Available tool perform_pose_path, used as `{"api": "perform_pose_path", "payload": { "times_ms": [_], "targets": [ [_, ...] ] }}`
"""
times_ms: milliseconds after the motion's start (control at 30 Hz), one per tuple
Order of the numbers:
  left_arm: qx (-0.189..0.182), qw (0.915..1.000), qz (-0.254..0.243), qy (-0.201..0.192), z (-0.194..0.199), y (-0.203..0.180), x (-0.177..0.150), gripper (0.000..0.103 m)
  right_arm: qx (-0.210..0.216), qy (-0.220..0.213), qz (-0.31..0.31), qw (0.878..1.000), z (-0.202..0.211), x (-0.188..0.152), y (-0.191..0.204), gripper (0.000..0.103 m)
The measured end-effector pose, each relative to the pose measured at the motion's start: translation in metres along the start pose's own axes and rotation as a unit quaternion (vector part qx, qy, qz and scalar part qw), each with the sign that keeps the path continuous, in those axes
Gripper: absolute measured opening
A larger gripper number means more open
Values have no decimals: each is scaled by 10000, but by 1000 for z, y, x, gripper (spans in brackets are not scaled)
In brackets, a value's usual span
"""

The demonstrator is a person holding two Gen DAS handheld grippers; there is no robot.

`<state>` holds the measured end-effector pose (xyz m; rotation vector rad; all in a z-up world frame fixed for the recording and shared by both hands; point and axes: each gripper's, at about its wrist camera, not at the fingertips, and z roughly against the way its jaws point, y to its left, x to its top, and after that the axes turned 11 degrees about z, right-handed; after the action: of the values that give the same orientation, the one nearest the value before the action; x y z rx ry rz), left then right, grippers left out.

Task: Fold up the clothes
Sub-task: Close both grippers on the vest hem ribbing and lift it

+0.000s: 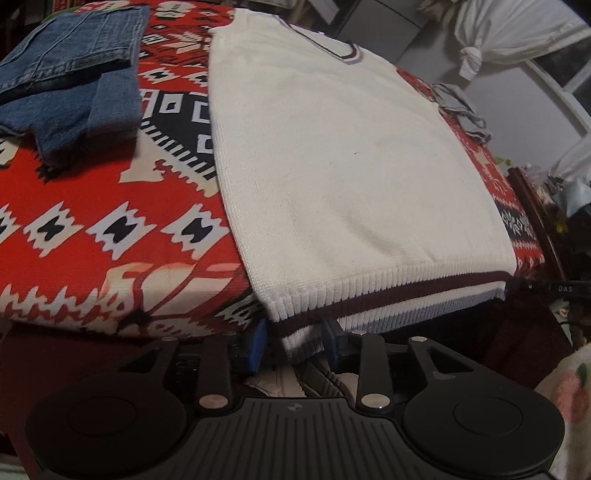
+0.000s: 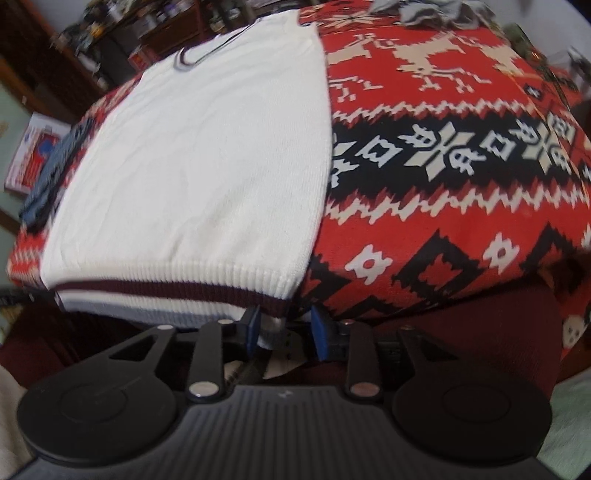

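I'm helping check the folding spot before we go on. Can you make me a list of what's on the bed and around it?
Surface: red patterned blanket, covering the whole top.
Job's things: white sweater lying flat, sides folded in, striped hem hanging over the near edge; folded jeans at the far left.
Clutter: small grey cloth crumpled at the sweater's right.
Grippers: left gripper and right gripper each straddle a hem corner, blue pads apart, not clamped.
Cables: nothing seen.
Surroundings: knotted white curtain by a window, cluttered dark shelves, a red and white box beside the bed.
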<state>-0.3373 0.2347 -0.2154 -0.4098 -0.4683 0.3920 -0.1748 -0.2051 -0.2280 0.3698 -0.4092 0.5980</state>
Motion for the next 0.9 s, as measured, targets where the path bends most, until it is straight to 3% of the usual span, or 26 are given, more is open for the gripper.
{"api": "perform_pose_path", "payload": {
  "times_ms": [233, 567, 767, 900],
  "targets": [
    [-621, 9979, 206, 15, 0, 15, 2, 32, 458, -220, -32, 9987, -5, 4, -10, 36],
    [-1234, 9915, 418, -47, 10, 17, 1, 30, 988, -200, 60, 9949, -13, 6, -9, 39],
    [-1364, 9883, 682, -27, 8, 23, 3, 25, 1250, -461, -155, 9910, -6, 4, -15, 38],
    [-1497, 9834, 1020, -41, 7, 33, 3, 15, 1476, -641, -423, 9861, -3, 2, -22, 37]
  ]
}}
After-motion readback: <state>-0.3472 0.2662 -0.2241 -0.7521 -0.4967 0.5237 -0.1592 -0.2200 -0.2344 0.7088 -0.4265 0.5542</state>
